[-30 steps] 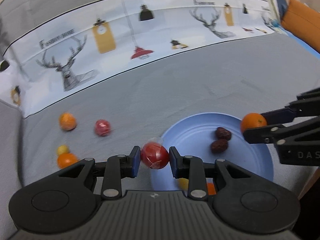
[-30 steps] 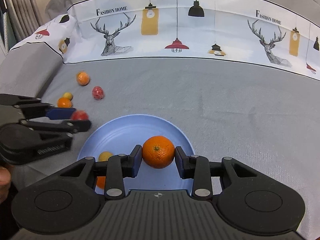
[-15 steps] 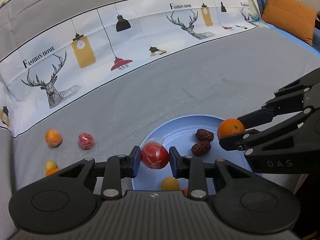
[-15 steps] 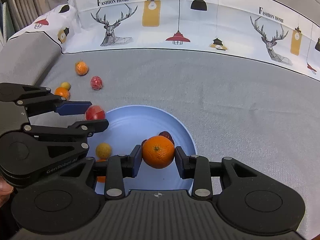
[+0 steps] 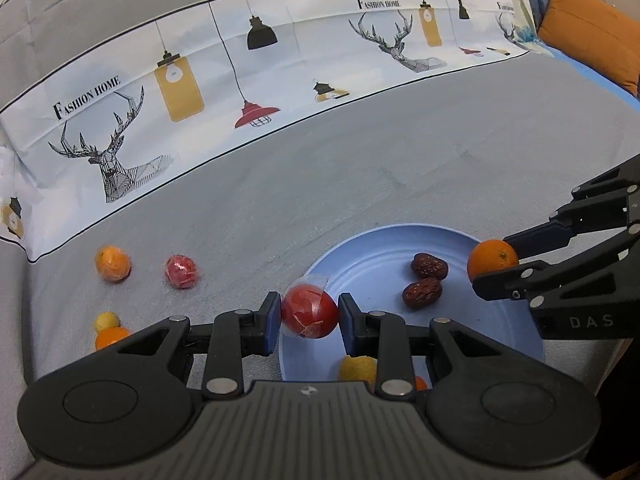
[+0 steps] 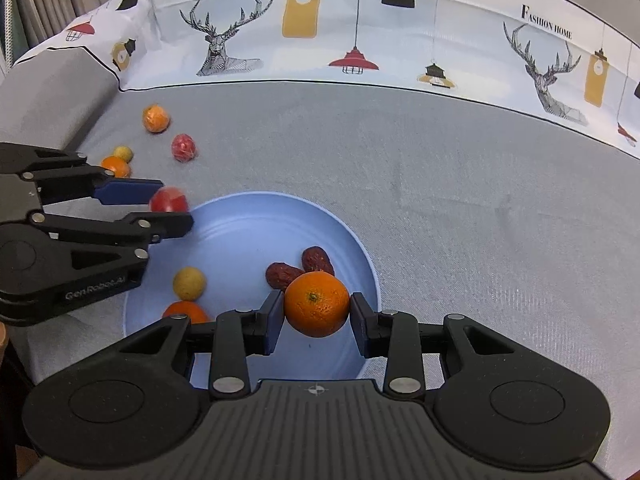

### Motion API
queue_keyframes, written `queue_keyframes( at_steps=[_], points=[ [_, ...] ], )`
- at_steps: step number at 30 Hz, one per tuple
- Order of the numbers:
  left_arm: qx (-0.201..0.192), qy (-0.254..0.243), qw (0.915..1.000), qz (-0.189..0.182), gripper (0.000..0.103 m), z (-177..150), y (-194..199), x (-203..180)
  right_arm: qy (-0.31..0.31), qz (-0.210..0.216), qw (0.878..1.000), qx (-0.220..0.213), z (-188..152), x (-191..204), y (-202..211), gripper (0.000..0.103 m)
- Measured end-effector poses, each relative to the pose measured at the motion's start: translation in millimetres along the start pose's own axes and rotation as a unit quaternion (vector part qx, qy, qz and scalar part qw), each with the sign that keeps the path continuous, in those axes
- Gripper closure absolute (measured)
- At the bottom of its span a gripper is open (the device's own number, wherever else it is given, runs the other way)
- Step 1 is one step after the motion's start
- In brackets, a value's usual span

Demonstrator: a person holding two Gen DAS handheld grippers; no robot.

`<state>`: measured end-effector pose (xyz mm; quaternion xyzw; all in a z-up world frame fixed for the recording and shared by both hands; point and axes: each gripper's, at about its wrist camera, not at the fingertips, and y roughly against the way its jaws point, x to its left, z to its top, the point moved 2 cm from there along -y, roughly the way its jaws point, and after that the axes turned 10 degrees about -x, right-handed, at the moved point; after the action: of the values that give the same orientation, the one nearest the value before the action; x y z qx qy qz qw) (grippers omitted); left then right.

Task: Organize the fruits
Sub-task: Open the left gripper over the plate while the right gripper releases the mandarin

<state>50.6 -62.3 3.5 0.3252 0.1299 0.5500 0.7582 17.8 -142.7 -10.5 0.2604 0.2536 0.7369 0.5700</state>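
We see the left gripper (image 5: pixel 309 317) clamping a film-wrapped red fruit (image 5: pixel 308 311), likely slippery, over the blue plate (image 6: pixel 256 216)'s left rim; the right gripper (image 6: pixel 317 317) squeezes a firm orange (image 6: pixel 317 304) across its middle above the plate's right edge.

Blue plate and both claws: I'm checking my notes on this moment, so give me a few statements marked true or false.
1. The left claw grips a wrapped red fruit. True.
2. The right claw is empty. False: it grips an orange.
3. Two dark red dates lie in the blue plate. True.
4. All fruit is already in the plate. False: four pieces, including a wrapped orange fruit, lie on the grey cloth.
5. A yellow fruit lies in the plate. True.
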Motion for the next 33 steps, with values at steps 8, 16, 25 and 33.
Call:
queue_keyframes(
  at_steps=[8, 16, 25, 33],
  points=[
    [-0.001, -0.009, 0.9999, -0.009, 0.069, 0.0, -1.2, -6.5, 0.011, 0.009, 1.000, 0.004, 1.2, 7.4, -3.0, 0.065],
    [-0.003, -0.009, 0.9999, -0.012, 0.069, 0.8, -0.8, -7.3, 0.014, 0.011, 1.000, 0.006, 0.6, 7.2, -3.2, 0.065],
    [-0.005, -0.012, 0.9998, -0.015, 0.069, 1.2, 0.3, -7.8, 0.014, 0.014, 1.000, 0.003, 0.1, 6.8, -1.7, 0.065],
    [-0.009, -0.013, 0.9997, -0.021, 0.069, 3.3, 1.6, -9.2, 0.013, 0.014, 1.000, 0.004, -0.2, 6.6, -1.2, 0.065]
  ],
)
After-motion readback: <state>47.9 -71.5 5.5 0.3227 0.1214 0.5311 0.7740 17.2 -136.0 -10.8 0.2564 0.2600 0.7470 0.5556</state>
